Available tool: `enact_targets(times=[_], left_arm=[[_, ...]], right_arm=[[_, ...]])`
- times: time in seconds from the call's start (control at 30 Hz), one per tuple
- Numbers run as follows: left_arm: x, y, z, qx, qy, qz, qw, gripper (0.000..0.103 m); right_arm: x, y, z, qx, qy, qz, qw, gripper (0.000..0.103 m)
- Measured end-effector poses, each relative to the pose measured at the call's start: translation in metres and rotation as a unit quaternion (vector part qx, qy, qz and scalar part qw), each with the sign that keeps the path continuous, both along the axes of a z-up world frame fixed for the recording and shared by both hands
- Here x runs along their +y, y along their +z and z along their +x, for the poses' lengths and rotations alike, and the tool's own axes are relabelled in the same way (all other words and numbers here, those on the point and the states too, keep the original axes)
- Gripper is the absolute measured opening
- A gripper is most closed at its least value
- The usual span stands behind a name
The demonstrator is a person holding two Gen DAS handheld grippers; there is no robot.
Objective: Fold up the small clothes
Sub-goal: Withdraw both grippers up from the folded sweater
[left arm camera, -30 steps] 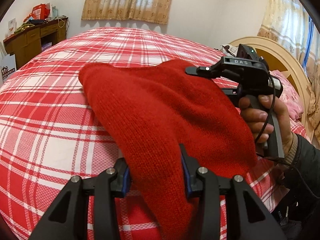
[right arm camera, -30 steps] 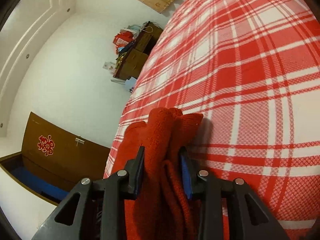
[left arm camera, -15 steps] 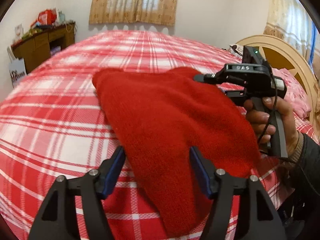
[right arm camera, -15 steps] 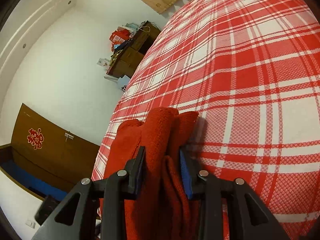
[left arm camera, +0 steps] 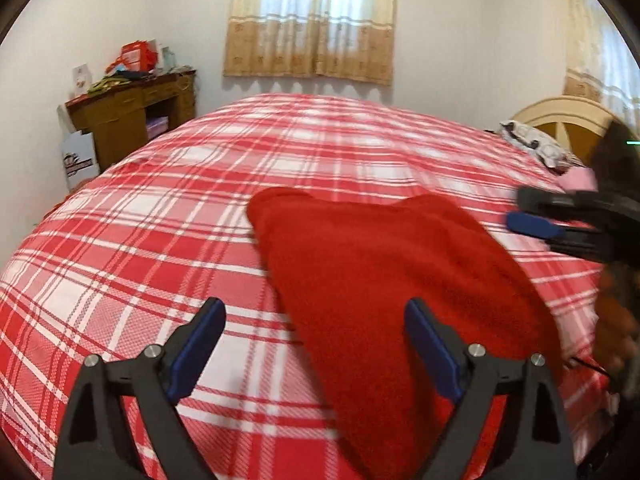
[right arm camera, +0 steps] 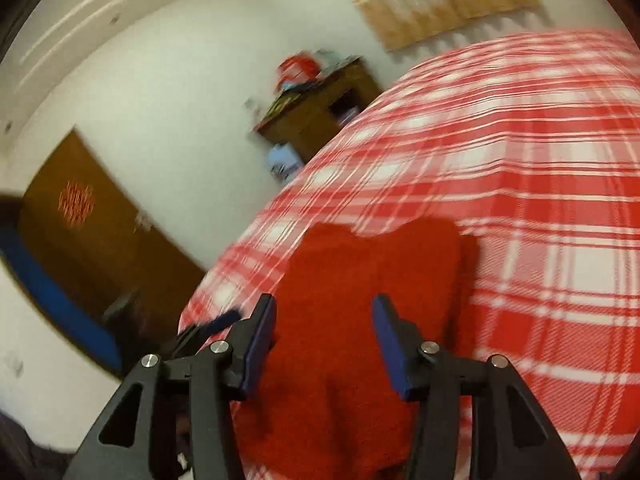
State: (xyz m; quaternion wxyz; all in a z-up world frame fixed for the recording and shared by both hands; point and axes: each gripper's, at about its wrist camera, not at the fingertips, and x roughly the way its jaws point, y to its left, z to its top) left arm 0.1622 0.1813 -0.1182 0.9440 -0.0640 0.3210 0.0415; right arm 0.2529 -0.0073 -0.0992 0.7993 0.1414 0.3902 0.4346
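A red knitted garment [left arm camera: 384,280] lies folded on the red and white plaid bedspread [left arm camera: 160,208]. My left gripper [left arm camera: 316,344] is open and empty, its jaws wide apart just above the garment's near edge. In the left wrist view my right gripper [left arm camera: 532,216] shows at the right edge, open, beside the garment. In the right wrist view the garment [right arm camera: 360,280] lies flat under my open right gripper [right arm camera: 324,336], which holds nothing. Both now views are blurred by motion.
A brown wooden desk [left arm camera: 128,120] with clutter stands at the far left by the wall. A cream headboard [left arm camera: 560,120] and a pillow [left arm camera: 532,144] are at the right. A brown door [right arm camera: 92,232] shows in the right wrist view.
Both grippers have opened and let go of the red garment, which now lies on the bed. Both grippers have pulled back from it.
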Motion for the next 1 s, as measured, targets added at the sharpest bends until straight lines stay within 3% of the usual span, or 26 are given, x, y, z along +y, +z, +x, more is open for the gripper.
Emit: enact_targets(times=[0.07,0.17,0.4,0.53,0.6,0.7,0.73,0.8,1.0], left_arm=[[0.003,-0.008,0.003,0.012,0.003,-0.01,0.9999,0.094],[0.001,-0.015,0.002,0.022,-0.001,-0.013,0.9997,0.094],[-0.022,-0.019,0.006,0.027,-0.02,-0.004,0.9994,0.101],[-0.036,-0.026,0.005,0.017,-0.025,0.014,0.9994,0.103],[-0.03,-0.026,0.006,0.024,-0.021,-0.006,0.9995,0.103],[-0.024,-0.019,0.002,0.037,-0.016,-0.014,0.9991,0.103],[-0.024,-0.014,-0.003,0.036,-0.013,-0.01,0.9992,0.103],[-0.026,-0.001,-0.013,0.025,-0.007,0.008,0.9996,0.103],[-0.025,0.038,-0.047,-0.026,-0.004,0.025,0.9993,0.103]], right_arm=[[0.017,-0.009,-0.009,0.011,0.03,-0.018,0.999,0.052],[0.024,-0.03,-0.011,0.005,-0.009,-0.095,0.995,0.051],[-0.008,-0.041,0.002,0.037,-0.044,-0.068,0.996,0.048],[-0.003,-0.047,-0.001,0.008,-0.045,-0.08,0.996,0.048],[0.002,-0.046,-0.005,-0.004,-0.046,-0.092,0.995,0.048],[-0.003,-0.036,-0.005,0.019,-0.061,-0.076,0.995,0.051],[-0.008,-0.029,-0.009,0.023,-0.073,-0.069,0.995,0.057],[-0.013,-0.019,-0.02,0.012,-0.086,-0.066,0.994,0.065],[-0.022,0.019,-0.055,-0.06,-0.141,-0.092,0.984,0.067]])
